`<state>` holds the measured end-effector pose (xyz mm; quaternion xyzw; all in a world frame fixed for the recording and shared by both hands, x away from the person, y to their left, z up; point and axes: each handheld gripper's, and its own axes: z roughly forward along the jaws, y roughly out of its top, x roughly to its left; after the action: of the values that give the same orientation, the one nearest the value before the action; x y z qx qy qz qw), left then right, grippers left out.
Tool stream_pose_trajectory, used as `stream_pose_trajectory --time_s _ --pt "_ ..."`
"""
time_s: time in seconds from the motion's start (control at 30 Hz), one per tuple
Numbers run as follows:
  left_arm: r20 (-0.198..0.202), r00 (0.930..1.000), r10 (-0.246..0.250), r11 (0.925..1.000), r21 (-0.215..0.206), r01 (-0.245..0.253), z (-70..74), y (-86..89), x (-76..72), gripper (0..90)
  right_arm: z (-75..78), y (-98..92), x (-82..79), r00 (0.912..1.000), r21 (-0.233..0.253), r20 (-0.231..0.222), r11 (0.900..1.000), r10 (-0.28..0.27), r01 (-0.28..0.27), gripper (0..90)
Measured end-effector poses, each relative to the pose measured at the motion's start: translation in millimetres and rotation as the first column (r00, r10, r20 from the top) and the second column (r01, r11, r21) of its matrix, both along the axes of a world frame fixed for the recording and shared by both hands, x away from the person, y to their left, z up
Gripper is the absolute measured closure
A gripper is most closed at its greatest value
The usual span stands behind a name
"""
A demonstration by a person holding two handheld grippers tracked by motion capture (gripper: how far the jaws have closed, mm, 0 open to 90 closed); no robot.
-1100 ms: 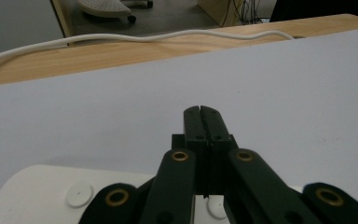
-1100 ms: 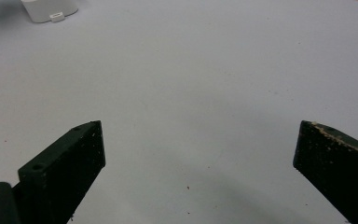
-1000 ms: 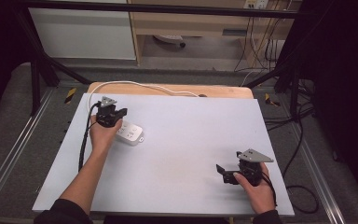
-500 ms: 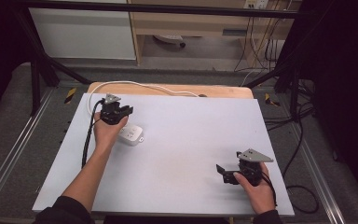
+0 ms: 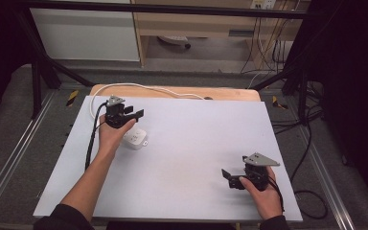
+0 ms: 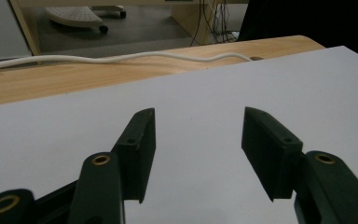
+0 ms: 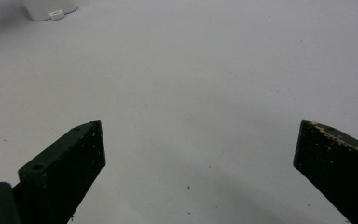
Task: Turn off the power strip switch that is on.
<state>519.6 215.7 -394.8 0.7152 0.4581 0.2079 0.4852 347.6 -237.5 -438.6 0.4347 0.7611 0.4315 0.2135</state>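
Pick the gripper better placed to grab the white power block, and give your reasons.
Left. The left gripper is open right beside the white power block, just beyond it. The right gripper, also open, sits across the table at the near right.

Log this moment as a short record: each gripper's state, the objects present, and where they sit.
left gripper: open, nothing between its jaws, held at the far left of the board
right gripper: open wide, nothing between its jaws, near the board's front right edge
white box: on the board beside the left hand, ungripped
white cable: lies along the wooden table behind the board
white board: covers most of the wooden table
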Motion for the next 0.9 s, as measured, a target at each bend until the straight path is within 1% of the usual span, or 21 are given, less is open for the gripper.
stream_pose_trajectory --time_s 0.17,0.27,0.3,0.37,0.43,0.47,0.5,0.57,0.63,0.67,0.8,0.9 --pt "0.000 0.9998 -0.019 0.9997 -0.012 0.019 1.3 -3.3 -1.7 40.8 -0.3 0.2 0.3 1.0000 0.002 0.000 1.000 0.000 0.000 2.9" --pt "-0.010 0.9992 -0.039 0.9989 -0.026 0.039 0.6 -6.6 -2.4 33.9 -0.2 0.5 0.2 1.0000 0.003 0.000 1.000 -0.001 0.001 2.9" --pt "-0.010 0.9989 -0.045 0.9987 -0.025 0.045 0.4 -7.4 -2.5 32.1 -0.3 0.4 0.3 1.0000 0.003 0.000 1.000 -0.001 0.001 2.9" --pt "-0.005 0.9989 -0.047 0.9989 -0.002 0.047 0.3 -11.4 -3.4 25.8 -0.3 0.3 0.3 1.0000 0.003 -0.001 1.000 -0.001 0.001 2.9" --pt "-0.008 0.9989 -0.045 0.9986 0.027 0.045 0.4 -15.8 -4.3 15.8 0.0 -0.1 0.2 1.0000 0.003 0.000 1.000 0.000 0.000 2.9" --pt "-0.013 0.9991 -0.040 0.9987 0.030 0.041 0.6 -18.4 -5.0 11.8 0.3 -0.2 0.0 1.0000 0.003 0.001 1.000 -0.001 0.001 2.9" --pt "-0.020 0.9989 -0.042 0.9985 0.033 0.043 0.9 -20.6 -5.9 9.8 0.3 -0.3 0.0 1.0000 0.002 0.003 1.000 -0.001 0.001 2.8" --pt "-0.036 0.9979 -0.053 0.9981 0.029 0.055 1.6 -24.1 -8.1 8.8 0.4 -0.4 -0.1 1.0000 0.001 0.004 1.000 -0.002 0.002 2.9" --pt "-0.063 0.9957 -0.067 0.9977 0.002 0.067 2.0 -26.4 -10.2 8.5 0.5 -0.4 -0.2 1.0000 0.002 0.004 1.000 -0.003 0.003 2.8" --pt "-0.078 0.9939 -0.078 0.9968 -0.024 0.076 2.7 -28.2 -11.8 8.4 0.7 -0.5 -0.3 1.0000 0.003 0.004 1.000 -0.003 0.003 2.8" --pt "-0.069 0.9925 -0.101 0.9948 -0.024 0.099 6.2 -33.2 -19.1 8.1 1.2 -0.8 -0.6 1.0000 0.004 0.006 1.000 -0.004 0.004 2.8" --pt "-0.064 0.9920 -0.109 0.9941 -0.002 0.109 8.9 -35.3 -24.5 8.2 0.8 -0.6 -0.1 1.0000 0.002 0.002 1.000 -0.005 0.005 2.8"
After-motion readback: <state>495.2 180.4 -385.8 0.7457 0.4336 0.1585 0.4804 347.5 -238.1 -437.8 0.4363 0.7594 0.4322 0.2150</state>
